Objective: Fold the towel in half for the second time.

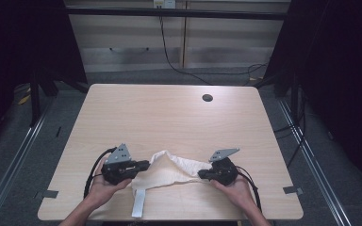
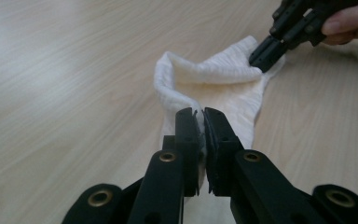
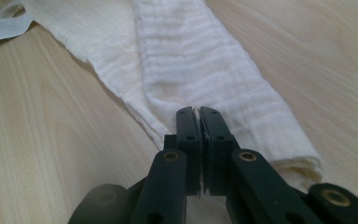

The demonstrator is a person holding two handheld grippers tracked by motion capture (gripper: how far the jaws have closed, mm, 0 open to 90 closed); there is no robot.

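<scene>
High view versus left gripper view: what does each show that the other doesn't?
High view alone: the whole wooden table with its round cable hole, the white strap hanging at the near edge, both forearms, and the floor cables beyond. Left gripper view alone: the left gripper jaws closed on cloth edge up close. Both: the white cloth and the right gripper pinching its other end.

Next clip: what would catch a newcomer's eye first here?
A crumpled white cloth near the table's front edge, pinched at its two ends by the left gripper and right gripper, jaws shut on the fabric. A pale strap trails from it over the near edge; a dark round hole marks the far side.
</scene>
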